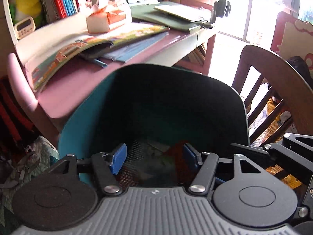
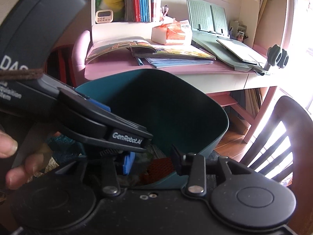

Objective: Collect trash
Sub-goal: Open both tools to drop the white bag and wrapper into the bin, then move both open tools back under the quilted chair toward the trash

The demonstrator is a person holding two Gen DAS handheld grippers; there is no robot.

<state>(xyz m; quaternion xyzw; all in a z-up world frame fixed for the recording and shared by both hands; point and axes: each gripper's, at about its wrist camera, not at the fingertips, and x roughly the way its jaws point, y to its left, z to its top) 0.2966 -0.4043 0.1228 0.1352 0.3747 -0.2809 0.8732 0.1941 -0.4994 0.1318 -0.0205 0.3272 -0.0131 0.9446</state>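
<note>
Smooth teal plastic bin (image 1: 88,105) with rounded corners, left gripper (image 1: 154,158) spread empty above ridged trash, right gripper (image 2: 152,161) spread too

Teal bin (image 1: 82,121), pink desk (image 1: 78,82), blue pads (image 1: 118,160) on black tools.

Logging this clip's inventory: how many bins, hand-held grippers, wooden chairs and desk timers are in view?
Teal bin: 1
Hand-held grippers: 2, left hand-held gripper, right hand-held gripper
Wooden chair: 1
Timer: 1
Total: 5
</note>
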